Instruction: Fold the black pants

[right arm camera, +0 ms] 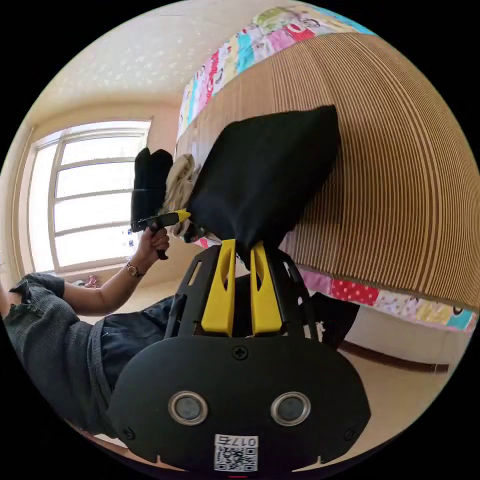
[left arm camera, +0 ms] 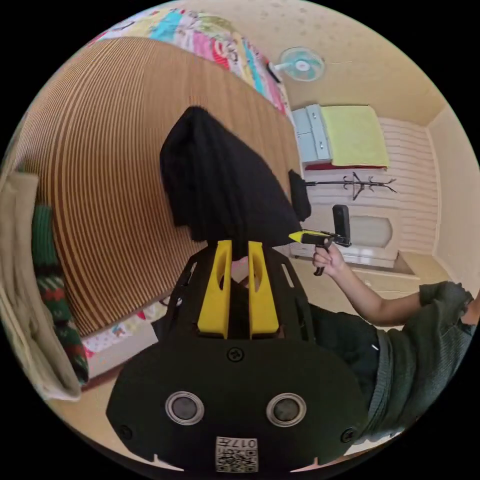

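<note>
The black pants [left arm camera: 220, 180] hang folded into a compact bundle, lifted over a bed's brown striped mat [left arm camera: 100, 175]. In the left gripper view my left gripper [left arm camera: 239, 246] is shut on the bundle's near edge. A hand holds my right gripper [left arm camera: 299, 236] at the pants' other corner. In the right gripper view my right gripper [right arm camera: 243, 246] is shut on the black pants [right arm camera: 265, 165], whose far end reaches toward the striped mat [right arm camera: 400, 175]. There the left gripper [right arm camera: 183, 215] pinches the neighbouring corner, held by a hand.
Folded clothes, a green knit [left arm camera: 52, 295] among them, lie at the mat's edge. A black garment [right arm camera: 150, 175] and a beige one [right arm camera: 180, 185] are piled near a bright window [right arm camera: 85, 200]. A fan [left arm camera: 301, 64], a cabinet [left arm camera: 312, 132] and a coat rack [left arm camera: 357, 184] stand behind.
</note>
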Motion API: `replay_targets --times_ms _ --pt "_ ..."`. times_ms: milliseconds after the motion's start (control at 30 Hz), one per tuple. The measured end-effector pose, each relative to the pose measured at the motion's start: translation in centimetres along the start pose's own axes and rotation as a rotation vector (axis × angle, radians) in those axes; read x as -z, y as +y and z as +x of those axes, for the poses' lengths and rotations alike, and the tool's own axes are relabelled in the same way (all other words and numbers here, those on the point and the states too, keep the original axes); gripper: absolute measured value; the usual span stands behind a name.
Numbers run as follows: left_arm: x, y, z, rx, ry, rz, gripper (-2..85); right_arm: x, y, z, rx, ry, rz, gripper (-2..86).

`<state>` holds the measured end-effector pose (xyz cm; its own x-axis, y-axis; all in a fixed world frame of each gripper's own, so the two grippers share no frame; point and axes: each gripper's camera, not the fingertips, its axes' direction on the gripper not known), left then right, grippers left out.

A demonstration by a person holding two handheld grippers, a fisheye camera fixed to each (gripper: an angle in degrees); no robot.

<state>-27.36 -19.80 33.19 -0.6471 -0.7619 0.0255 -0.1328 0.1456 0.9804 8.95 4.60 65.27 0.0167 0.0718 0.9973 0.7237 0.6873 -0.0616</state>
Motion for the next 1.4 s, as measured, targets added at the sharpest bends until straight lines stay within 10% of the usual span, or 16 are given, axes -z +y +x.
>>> replay_targets --times_ms 433,600,900,1400 --pt "-10.0 -11.3 -5.6 0.072 0.005 0.033 22.0 -2.7 -13.0 9.5 -0.033 0.008 0.105 16.6" --pt "-14.6 -14.2 -5.9 0.178 0.019 -0.052 17.3 -7.5 -15.4 15.0 -0.166 -0.426 0.006 14.4" --pt "-14.0 -3.3 1.3 0.163 0.133 -0.015 10.8 -5.7 -6.0 11.2 -0.033 -0.522 -0.078 10.4" --pt "5.0 24.0 21.4 0.128 -0.236 0.759 10.9 -8.8 -6.7 -19.3 0.677 -0.563 -0.372 11.0"
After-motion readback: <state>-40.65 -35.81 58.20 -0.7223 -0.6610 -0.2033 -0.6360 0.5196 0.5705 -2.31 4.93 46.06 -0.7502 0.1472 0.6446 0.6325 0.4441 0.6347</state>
